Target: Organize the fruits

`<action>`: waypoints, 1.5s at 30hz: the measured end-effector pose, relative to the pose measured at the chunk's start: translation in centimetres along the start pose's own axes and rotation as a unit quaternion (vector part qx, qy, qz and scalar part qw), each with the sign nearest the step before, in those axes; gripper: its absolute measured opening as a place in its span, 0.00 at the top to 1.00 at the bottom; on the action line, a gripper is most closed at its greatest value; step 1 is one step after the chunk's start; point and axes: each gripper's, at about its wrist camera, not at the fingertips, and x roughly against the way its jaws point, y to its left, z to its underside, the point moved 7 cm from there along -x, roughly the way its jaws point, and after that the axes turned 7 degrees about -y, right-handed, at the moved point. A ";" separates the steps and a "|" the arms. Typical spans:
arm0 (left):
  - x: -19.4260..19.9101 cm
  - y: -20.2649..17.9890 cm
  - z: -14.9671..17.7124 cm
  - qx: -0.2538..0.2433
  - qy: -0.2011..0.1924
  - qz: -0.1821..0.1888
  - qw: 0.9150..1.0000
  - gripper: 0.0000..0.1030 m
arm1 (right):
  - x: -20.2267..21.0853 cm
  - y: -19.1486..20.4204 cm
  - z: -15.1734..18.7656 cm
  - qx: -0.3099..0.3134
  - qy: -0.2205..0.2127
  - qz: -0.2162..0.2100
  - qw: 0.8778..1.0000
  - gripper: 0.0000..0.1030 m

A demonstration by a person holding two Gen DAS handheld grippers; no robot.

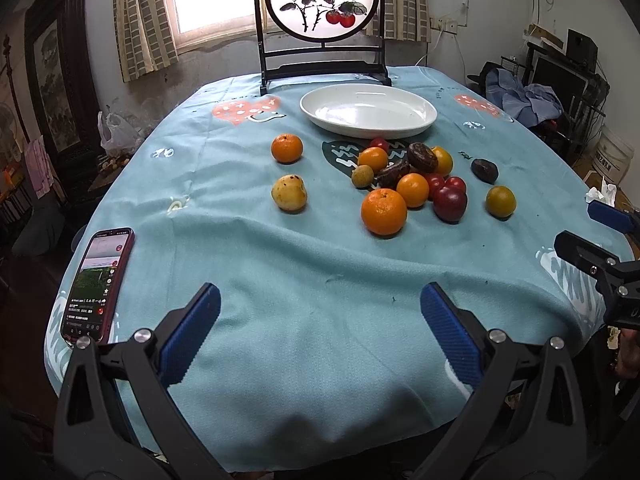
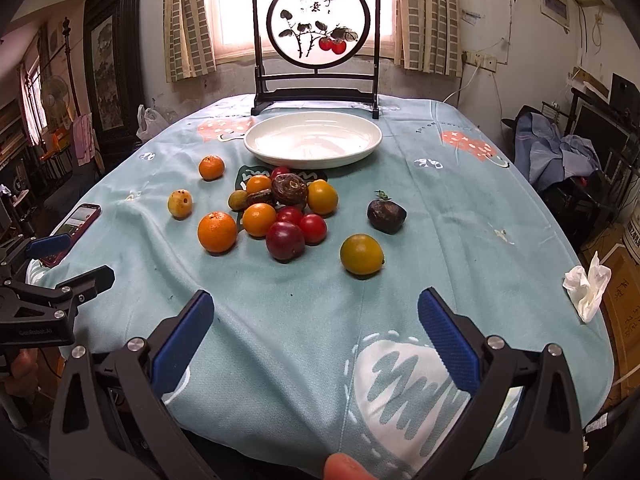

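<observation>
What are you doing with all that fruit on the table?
A person holds a hand-held gripper in each hand to sort the fruit. Both the left hand-held gripper and the right hand-held gripper hover open near the table's front edge, holding nothing. The oranges, red plums and other fruit lie loose on the blue tablecloth. The white plate behind them has no fruit in it yet.

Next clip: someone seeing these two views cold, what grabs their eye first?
Probably the pile of fruit at mid-table, oranges and dark red plums bright on the pale blue cloth, with the white dish empty just behind it. Next, the round persimmon screen backlit at the far edge. Both the left gripper and right gripper hang open near the front, holding nothing.
</observation>
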 end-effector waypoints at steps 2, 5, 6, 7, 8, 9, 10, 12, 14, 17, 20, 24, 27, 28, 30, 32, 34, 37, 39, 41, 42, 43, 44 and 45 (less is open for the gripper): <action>0.0 0.0 0.1 0.000 -0.001 0.000 1.000 0.02 | -0.1 0.0 0.0 0.000 0.001 0.000 1.000 0.01; -0.1 -0.1 0.3 -0.002 0.000 0.000 1.000 0.02 | -0.1 0.0 0.2 -0.001 0.001 0.000 1.000 0.01; -0.1 -0.2 0.4 -0.002 0.000 0.000 1.000 0.02 | -0.1 0.0 0.2 -0.001 0.002 0.000 1.000 0.01; -0.1 -0.2 0.4 -0.003 0.000 0.000 1.000 0.02 | -0.1 0.0 0.3 -0.001 0.001 -0.001 1.000 0.01; 0.0 -0.2 0.5 -0.003 0.000 0.000 1.000 0.02 | 0.0 0.1 0.4 -0.001 0.001 -0.001 1.000 0.01; -0.1 0.0 0.1 -0.002 0.001 -0.001 1.000 0.02 | 0.0 0.2 0.4 -0.001 0.001 -0.003 1.000 0.01; -0.1 0.0 0.0 -0.001 0.001 0.000 1.000 0.02 | 0.0 0.3 0.5 -0.001 0.001 -0.004 1.000 0.01; -0.2 0.0 0.1 -0.002 0.001 0.000 1.000 0.02 | -0.3 0.2 0.1 -0.003 0.003 -0.008 1.000 0.01; -0.3 0.0 0.2 -0.002 0.001 0.000 1.000 0.02 | -0.4 0.2 0.2 -0.004 0.004 -0.010 1.000 0.01; -0.4 0.1 0.4 -0.002 0.002 0.000 1.000 0.02 | -0.5 0.3 0.3 -0.003 0.006 -0.011 1.000 0.01; -0.1 0.0 0.1 -0.001 0.002 0.000 1.000 0.02 | -0.6 0.4 0.4 -0.002 0.008 -0.012 1.000 0.01; -0.3 -0.1 0.3 -0.002 0.002 0.001 1.000 0.02 | -0.8 0.5 0.4 -0.003 0.009 -0.013 1.000 0.01; -0.6 -0.2 0.2 -0.003 0.003 0.001 1.000 0.02 | -0.8 0.3 0.4 -0.005 0.011 -0.014 1.000 0.01; -0.7 -0.2 0.3 -0.002 0.005 0.002 1.000 0.02 | -0.8 0.4 0.5 -0.006 0.012 -0.014 1.000 0.01; -1.0 -0.2 0.3 -0.001 0.007 0.004 1.000 0.02 | -1.0 0.2 0.6 -0.008 0.014 -0.017 1.000 0.01; -1.2 -0.2 0.4 0.002 0.006 0.006 1.000 0.02 | -1.2 0.1 0.7 -0.010 0.016 -0.020 1.000 0.01; -1.3 -0.2 0.4 0.003 0.004 0.009 1.000 0.02 | -1.4 0.0 0.7 -0.013 0.018 -0.022 1.000 0.01; -1.7 -0.2 0.4 0.006 0.002 0.013 1.000 0.02 | -1.7 -0.3 0.7 -0.018 0.019 -0.024 0.999 0.01; -1.8 0.0 0.2 0.009 0.002 0.015 1.000 0.02 | -2.0 -0.5 0.7 -0.020 0.020 -0.027 0.999 0.01; -2.2 0.1 0.3 0.011 0.003 0.017 1.000 0.02 | -2.3 -0.8 0.6 -0.021 0.022 -0.024 0.999 0.01; -2.4 0.2 0.3 0.013 0.003 0.018 1.000 0.02 | -2.5 -1.0 0.6 -0.022 0.024 -0.022 0.999 0.01; -2.6 0.2 0.3 0.014 0.002 0.020 1.000 0.02 | -2.8 -1.2 0.6 -0.024 0.026 -0.021 0.999 0.01; -2.8 0.3 0.3 0.015 0.002 0.022 1.000 0.02 | -3.1 -1.4 0.6 -0.026 0.029 -0.021 0.999 0.01; -3.0 0.3 0.3 0.016 0.002 0.023 1.000 0.02 | -3.4 -1.6 0.6 -0.028 0.031 -0.019 0.999 0.01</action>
